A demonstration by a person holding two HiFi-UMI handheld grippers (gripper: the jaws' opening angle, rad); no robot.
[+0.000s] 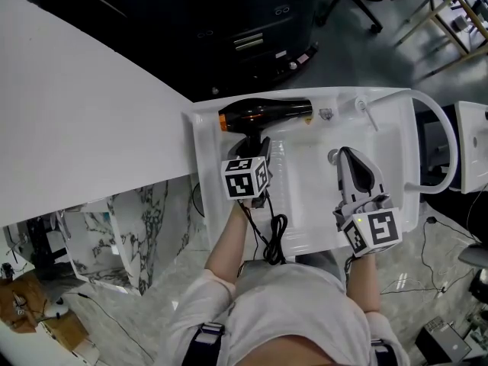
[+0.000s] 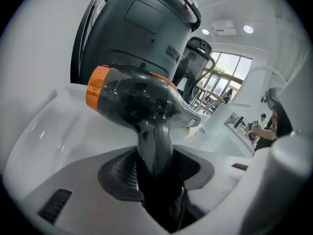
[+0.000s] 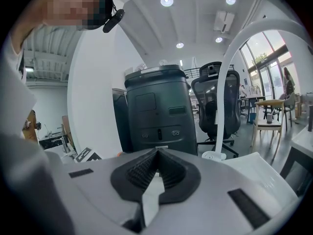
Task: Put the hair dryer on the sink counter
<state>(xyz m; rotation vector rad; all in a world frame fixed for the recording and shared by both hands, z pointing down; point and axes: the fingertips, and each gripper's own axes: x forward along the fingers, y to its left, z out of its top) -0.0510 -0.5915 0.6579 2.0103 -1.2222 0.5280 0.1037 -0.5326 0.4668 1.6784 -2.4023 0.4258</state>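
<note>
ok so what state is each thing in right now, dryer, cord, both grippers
black hair dryer with orange rear end: lying along the white sink counter, on its back ledge
left gripper: jaws around the dryer's handle, grip unclear
right gripper: shut, empty
black cord: draped over the sink's front edge

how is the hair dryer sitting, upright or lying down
Lying down: the hair dryer rests flat along the back of the sink counter, handle toward the left gripper.
</note>
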